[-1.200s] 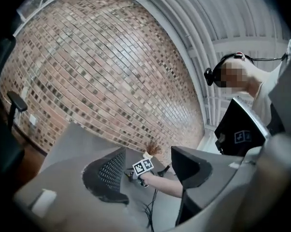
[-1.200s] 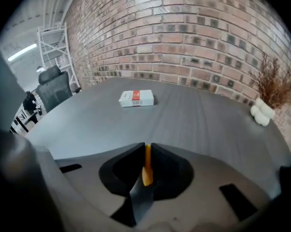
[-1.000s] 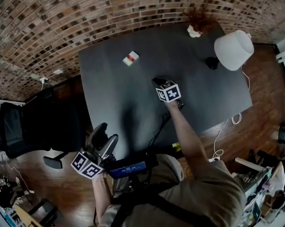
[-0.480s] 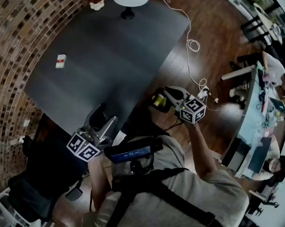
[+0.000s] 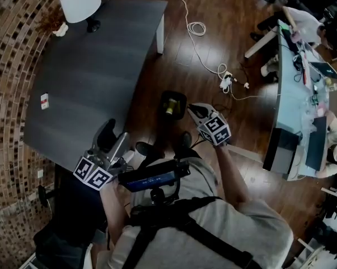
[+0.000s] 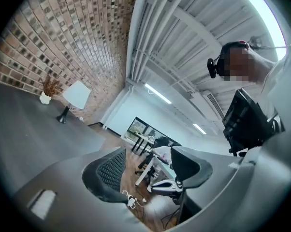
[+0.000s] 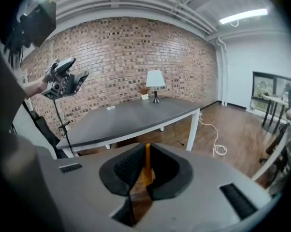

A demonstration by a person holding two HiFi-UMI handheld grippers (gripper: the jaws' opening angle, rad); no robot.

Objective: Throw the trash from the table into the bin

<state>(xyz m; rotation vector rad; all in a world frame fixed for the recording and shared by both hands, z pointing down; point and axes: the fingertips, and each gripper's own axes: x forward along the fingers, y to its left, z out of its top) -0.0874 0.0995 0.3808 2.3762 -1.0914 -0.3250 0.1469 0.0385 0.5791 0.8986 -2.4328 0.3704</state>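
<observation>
A thin orange strip (image 7: 147,164) is being gripped between the fingers (image 7: 124,168) of the right gripper (image 5: 192,110). These fingers are being kept almost fully together on it, and the strip is standing upright in the narrow gap between the pads. What kind of trash it is cannot be told.

In the head view, the black bin (image 5: 182,100) is standing on the wooden floor (image 5: 224,38) just ahead of those fingertips, near them but apart. Something yellow (image 5: 169,108) is lying inside it.

The fingers (image 6: 107,173) of the left gripper (image 5: 113,136) are being held apart, with nothing between them. Only floor and distant desks are being seen through the gap. This gripper is being held at the near edge of the dark table (image 5: 101,55).

A small white and red packet (image 5: 44,101) is lying on the tabletop, off to the left of the left fingers and well apart from both pairs. A white lamp (image 5: 79,1) and a small dried plant (image 5: 57,26) are standing at the far end of the table, well beyond the fingers. A white cable (image 5: 196,27) is lying coiled on the floor past the bin, far ahead of the right fingertips.

From the right gripper view, the table is being seen ahead of the closed fingers, and the left gripper is being held up at the upper left.
</observation>
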